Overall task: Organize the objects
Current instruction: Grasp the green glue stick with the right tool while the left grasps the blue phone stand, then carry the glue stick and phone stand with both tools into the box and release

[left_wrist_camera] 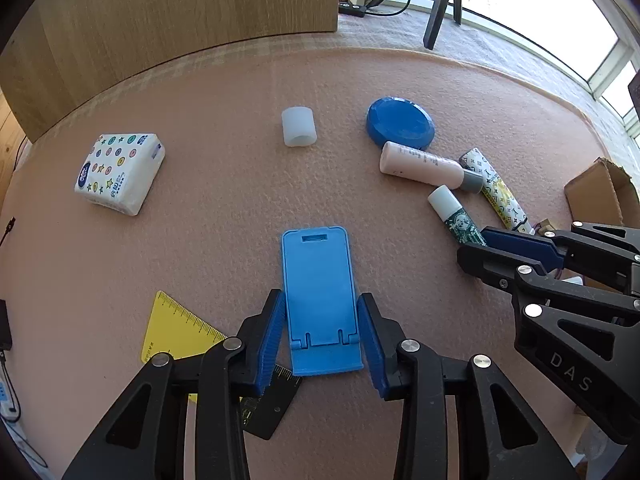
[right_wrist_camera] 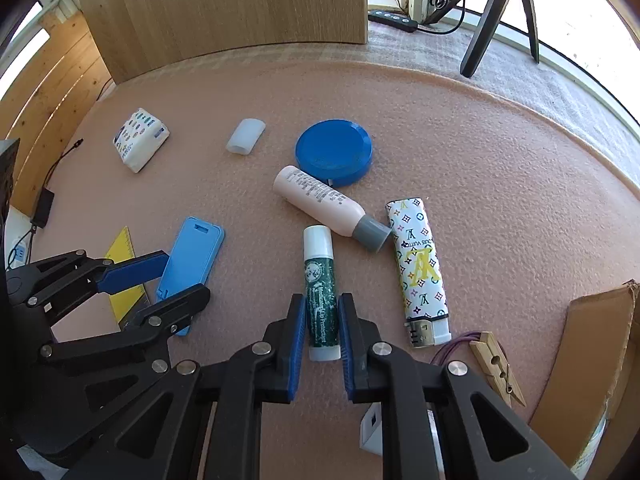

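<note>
My left tongs are pinching the blue phone stand, one pad pressed to each long side near its hinged foot. The stand lies flat on the pink tabletop, close to the near edge, its slotted end pointing toward the far edge. Under my left finger a yellow ruler and a dark card lie on the cloth, the card partly over the ruler's corner.

My right tongs are pinching the green lip balm, pads tight on the lower half of the tube, its white cap pointing away from me. Just right of it lies the patterned lighter, metal end toward me. The pink bottle lies slanted beyond them, its grey cap touching the lighter's top, its base against the round blue lid.

Further toward the far left of the tabletop sit a white cap and a tissue pack, well apart from the rest. At the right edge stands a cardboard box, with a wooden clothespin and a purple cord just beside it. A wooden panel rises beyond the far edge.
</note>
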`<action>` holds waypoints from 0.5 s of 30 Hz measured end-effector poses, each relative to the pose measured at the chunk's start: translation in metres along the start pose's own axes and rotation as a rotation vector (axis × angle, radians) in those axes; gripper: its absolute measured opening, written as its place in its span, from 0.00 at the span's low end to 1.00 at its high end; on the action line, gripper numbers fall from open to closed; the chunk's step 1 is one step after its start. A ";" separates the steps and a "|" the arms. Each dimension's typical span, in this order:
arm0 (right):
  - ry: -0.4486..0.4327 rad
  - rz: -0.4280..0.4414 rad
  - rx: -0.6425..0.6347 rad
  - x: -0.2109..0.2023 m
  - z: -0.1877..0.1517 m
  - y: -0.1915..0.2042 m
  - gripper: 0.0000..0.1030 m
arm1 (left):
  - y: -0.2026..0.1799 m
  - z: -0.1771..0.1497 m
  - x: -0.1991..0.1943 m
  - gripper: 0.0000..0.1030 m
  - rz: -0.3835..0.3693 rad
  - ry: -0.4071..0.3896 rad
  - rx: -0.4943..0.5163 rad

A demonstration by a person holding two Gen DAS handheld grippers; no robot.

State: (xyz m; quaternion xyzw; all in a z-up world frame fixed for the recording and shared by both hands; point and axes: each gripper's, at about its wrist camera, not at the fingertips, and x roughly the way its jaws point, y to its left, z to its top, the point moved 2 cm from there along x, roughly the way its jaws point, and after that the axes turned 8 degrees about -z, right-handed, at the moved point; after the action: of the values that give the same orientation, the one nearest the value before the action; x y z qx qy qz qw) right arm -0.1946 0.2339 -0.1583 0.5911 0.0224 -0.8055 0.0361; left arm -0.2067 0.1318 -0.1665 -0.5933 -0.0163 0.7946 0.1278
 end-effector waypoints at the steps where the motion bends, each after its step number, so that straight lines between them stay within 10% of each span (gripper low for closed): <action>1: -0.003 0.002 0.001 -0.001 -0.001 -0.001 0.14 | 0.000 0.000 0.000 0.39 -0.010 0.001 -0.005; 15: -0.092 0.046 0.070 -0.051 -0.031 -0.032 0.14 | -0.028 -0.007 -0.031 0.38 -0.049 -0.056 0.077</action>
State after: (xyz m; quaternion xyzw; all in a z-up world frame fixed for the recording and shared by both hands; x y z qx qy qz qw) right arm -0.1525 0.2697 -0.1195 0.5548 -0.0209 -0.8310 0.0350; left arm -0.1870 0.1515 -0.1342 -0.5647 -0.0038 0.8076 0.1696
